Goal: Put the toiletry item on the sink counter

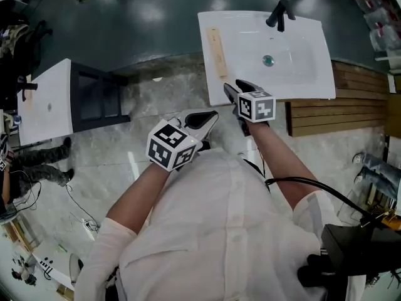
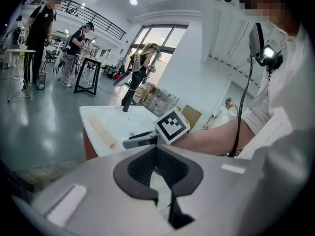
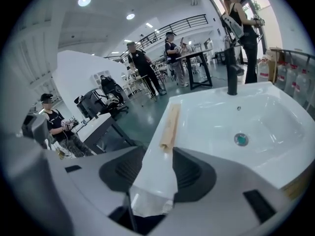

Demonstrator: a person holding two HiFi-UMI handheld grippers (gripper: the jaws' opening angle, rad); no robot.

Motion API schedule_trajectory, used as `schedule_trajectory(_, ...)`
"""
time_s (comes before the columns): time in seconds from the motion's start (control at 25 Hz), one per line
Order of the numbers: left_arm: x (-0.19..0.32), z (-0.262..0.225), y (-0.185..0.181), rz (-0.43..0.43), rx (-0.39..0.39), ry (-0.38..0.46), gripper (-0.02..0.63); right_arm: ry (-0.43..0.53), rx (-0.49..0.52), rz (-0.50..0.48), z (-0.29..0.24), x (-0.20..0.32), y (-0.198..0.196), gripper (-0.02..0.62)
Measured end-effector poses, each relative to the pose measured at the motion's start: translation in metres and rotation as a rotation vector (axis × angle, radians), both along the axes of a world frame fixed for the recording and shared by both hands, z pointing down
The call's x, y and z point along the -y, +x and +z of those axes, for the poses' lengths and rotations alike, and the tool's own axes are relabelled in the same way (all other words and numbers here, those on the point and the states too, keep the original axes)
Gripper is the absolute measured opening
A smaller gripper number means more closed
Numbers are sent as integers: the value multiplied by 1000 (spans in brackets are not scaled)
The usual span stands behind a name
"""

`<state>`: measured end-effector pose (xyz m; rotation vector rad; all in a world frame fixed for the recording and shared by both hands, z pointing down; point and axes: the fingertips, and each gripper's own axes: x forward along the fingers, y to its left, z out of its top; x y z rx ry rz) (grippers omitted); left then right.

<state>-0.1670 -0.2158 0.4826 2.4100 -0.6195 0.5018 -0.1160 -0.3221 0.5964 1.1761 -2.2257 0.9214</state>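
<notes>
The toiletry item [image 1: 217, 52] is a long tan packet. It lies flat on the left rim of the white sink counter [image 1: 310, 88], with no gripper touching it. My right gripper [image 1: 236, 85] hovers at the counter's front left corner, just short of the packet's near end. Its jaws stand open and hold nothing. In the right gripper view the packet [image 3: 169, 127] lies straight ahead of the gripper [image 3: 152, 173]. My left gripper [image 1: 210, 115] hangs back over the floor, left of the right one. It is empty, with a narrow gap between its jaws [image 2: 157, 178].
A black faucet [image 1: 279, 14] stands at the basin's back and a green drain [image 1: 268, 60] sits in the bowl. Wooden slats [image 1: 351, 105] run under the sink's right side. A second white counter [image 1: 44, 102] on a dark frame stands far left. People stand behind.
</notes>
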Motion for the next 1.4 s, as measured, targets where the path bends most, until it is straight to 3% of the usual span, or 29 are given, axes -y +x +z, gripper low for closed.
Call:
schedule_trajectory(0.2,-24,-7,30,-22,6,16,6,-28,33,-68,-15,-43,24,175)
schedule_trajectory(0.44,-65,-13,71,-58,10,19,6,-58,8,-174,-32,-112,66,23)
schedule_trajectory(0.72,-128,-4,116,-71,61,-19,6,-78,13,-286,-48,-195,115,6)
schedule_trajectory(1.12,-207,-6,173,-83,67,-67,6,-39,41,-315,-73,-273,182,6)
schedule_trajectory(1.4,-237,-2,188,-102,60,-90,6,-9,51,-316,-82,-304,204,5)
